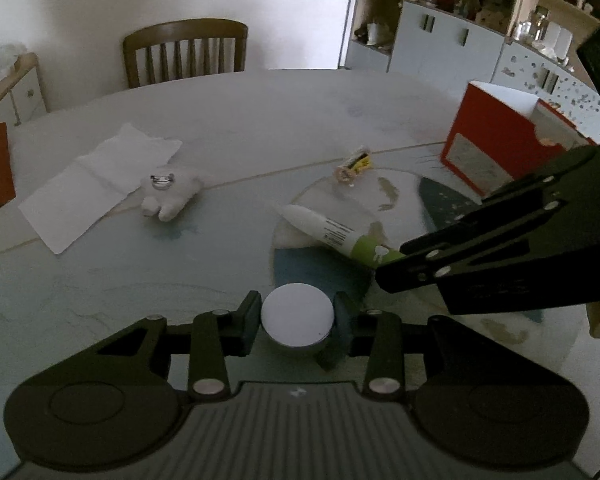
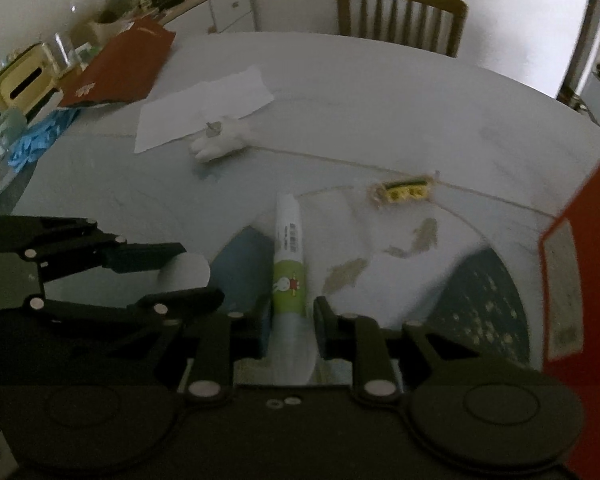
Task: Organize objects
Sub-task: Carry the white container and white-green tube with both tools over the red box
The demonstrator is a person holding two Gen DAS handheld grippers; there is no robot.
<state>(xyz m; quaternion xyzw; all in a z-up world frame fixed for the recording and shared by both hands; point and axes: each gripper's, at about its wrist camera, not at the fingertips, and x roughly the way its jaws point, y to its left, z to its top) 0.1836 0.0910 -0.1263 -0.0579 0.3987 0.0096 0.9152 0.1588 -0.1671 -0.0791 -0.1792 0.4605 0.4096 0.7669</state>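
While the left gripper (image 1: 298, 322) pinches a white round puck (image 1: 297, 318) between its jaws, low over the near edge of the desk (image 1: 260, 120), the right gripper (image 2: 290, 326) has its jaws closed on the clear tail end of a green-and-white tube (image 2: 288, 256). That tube points away across the patterned mat (image 2: 480, 292) toward the middle of the desk, its white capped end farthest from the jaws; whether it rests on the mat or is lifted just off it cannot be told. From the left wrist view the right gripper comes in from the right edge, and the tube (image 1: 332, 232) lies slanted in front of it. Beyond the tube, near the mat's far rim, sits a small yellow keychain charm (image 2: 404, 191). Farther left, toward the desk's middle, a white plush toy (image 1: 168, 196) with a metal ring on top lies touching the corner of a sheet of white paper (image 1: 96, 184). At the right edge of the desk stands an open red box (image 1: 496, 136). A red paper bag (image 2: 120, 68) and blue gloves (image 2: 40, 136) lie at the far left corner, and a wooden chair (image 1: 186, 50) stands behind the far edge.
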